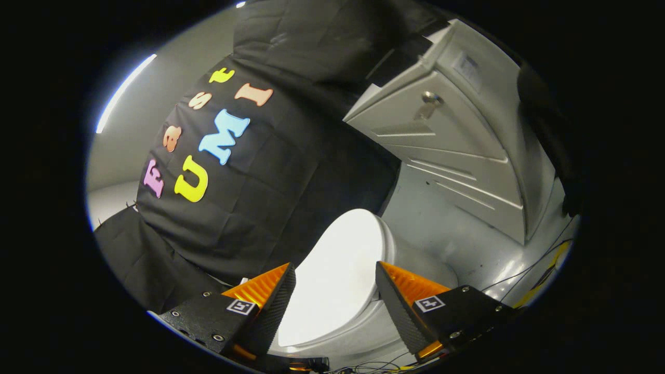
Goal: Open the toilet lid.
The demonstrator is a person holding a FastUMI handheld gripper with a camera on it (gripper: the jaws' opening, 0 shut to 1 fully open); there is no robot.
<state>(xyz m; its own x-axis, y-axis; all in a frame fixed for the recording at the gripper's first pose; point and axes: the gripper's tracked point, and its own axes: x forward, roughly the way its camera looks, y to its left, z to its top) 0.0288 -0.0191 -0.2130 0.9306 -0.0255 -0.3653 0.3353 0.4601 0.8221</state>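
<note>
Currently gripper [335, 270] fingers are spread apart, holding nothing. Toilet lid [337, 275] sits just ahead, seen in the gap between the two fingers, down flat on the bowl. Lid is a smooth glossy white oval, no visible scuffs. Toilet bowl [415, 265] under it is the same white glazed finish, rounded body bulging out beyond the right finger; lid covers the bowl so can't tell what's inside.

Beyond the toilet: white cabinet [447, 150] with a panelled door, raised straight mouldings, round metal knob [430, 97]. Door is closed, contents not visible.

Floor [457, 228] is grey, smooth, slightly reflective, a few dark specks. Thin cables [530, 267] trail across it near the right finger, one yellow. Black cloth wall [270, 197] hangs behind the toilet, matte, creased in a grid of fold lines.
</note>
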